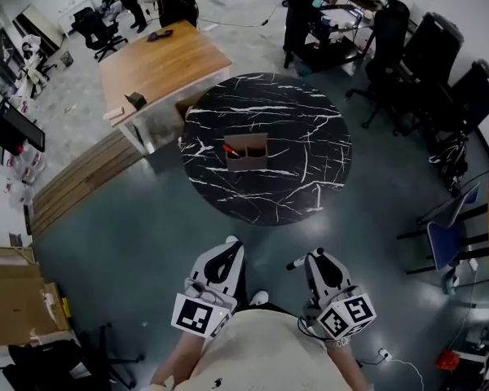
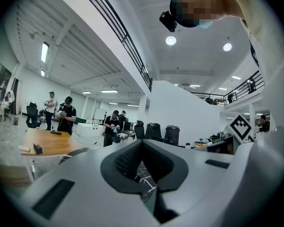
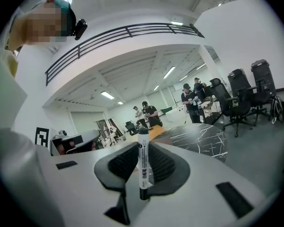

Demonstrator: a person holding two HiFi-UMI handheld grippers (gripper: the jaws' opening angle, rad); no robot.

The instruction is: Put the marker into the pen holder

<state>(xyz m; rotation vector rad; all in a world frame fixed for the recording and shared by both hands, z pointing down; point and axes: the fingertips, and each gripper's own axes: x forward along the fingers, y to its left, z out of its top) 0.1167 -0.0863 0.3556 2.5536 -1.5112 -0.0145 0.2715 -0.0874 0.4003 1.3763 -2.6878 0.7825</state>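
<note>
- A grey-floored open workroom with black office chairs; the round black marble desk (image 1: 310, 137) carries the brown cardboard pen holder (image 1: 246, 153), well apart from both tools
- The white marker with a black cap (image 3: 143, 150) stands clenched in the right tool (image 3: 143, 176); the left tool (image 2: 143, 174) is pinched together on nothing
- The marker is probably light, stiff and smooth-barrelled; a mid-barrel hold suits it, though it could pivot

Left gripper (image 1: 231, 243) jaws together; right gripper (image 1: 313, 256) (held low) clamps marker (image 3: 143, 160).
</note>
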